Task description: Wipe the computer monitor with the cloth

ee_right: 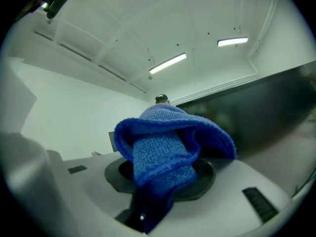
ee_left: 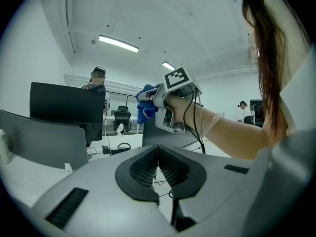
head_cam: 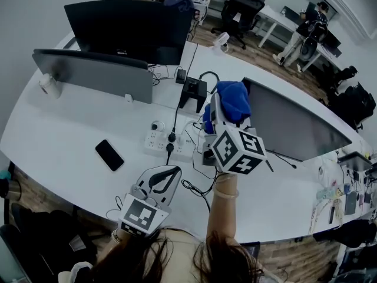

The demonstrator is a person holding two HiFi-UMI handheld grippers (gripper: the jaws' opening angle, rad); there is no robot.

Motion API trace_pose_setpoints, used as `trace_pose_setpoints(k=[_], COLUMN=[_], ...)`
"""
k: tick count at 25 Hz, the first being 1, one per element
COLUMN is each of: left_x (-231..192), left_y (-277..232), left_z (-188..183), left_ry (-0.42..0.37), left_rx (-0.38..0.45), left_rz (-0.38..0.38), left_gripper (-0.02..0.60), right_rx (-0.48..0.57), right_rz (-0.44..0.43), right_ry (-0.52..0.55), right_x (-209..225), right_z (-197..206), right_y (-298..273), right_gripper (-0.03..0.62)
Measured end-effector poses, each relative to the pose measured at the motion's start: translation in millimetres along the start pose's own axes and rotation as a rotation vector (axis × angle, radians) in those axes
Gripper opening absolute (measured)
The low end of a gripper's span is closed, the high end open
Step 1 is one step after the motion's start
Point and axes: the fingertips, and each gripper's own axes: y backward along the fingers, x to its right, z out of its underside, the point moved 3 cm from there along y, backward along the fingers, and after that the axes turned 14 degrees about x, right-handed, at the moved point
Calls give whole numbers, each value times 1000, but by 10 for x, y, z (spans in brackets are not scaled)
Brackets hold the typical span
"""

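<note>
Your right gripper (head_cam: 217, 115) is raised over the white desk (head_cam: 70, 128) with its jaws pinching the blue cloth (ee_right: 168, 142); in the right gripper view the folded terry fabric bulges up and over both jaws. The cloth sits at the upper left corner of the computer monitor (head_cam: 294, 125), whose dark screen tilts away to the right; whether fabric touches glass cannot be confirmed from these views. Your left gripper (ee_left: 158, 168) is held low near your body, well apart from the monitor, jaws pressed together with nothing between them. Each gripper carries a cube (head_cam: 238, 149) bearing black-and-white square markers, which hold patterns only, no letters. A black phone (head_cam: 109, 154) lies face up on the desk, left of a white power strip (head_cam: 168, 143) with plugs and cables; any print on these is too small to read
</note>
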Motion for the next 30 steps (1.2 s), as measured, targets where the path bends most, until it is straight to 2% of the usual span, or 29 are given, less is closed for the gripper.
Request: trace_pose_setpoints(k=[14,30], left_x=[28,112], left_y=[-6,-9], left_z=[-30,-4], left_ry=[-6,-3], left_rx=[8,10], left_rz=[4,-24], left_gripper=[9,9], right_rx=[51,94], right_rz=[-9,-24], right_ry=[1,-1], right_x=[-32,-28], right_z=[-198,-323], right_y=[-12,14], right_gripper=[143,143])
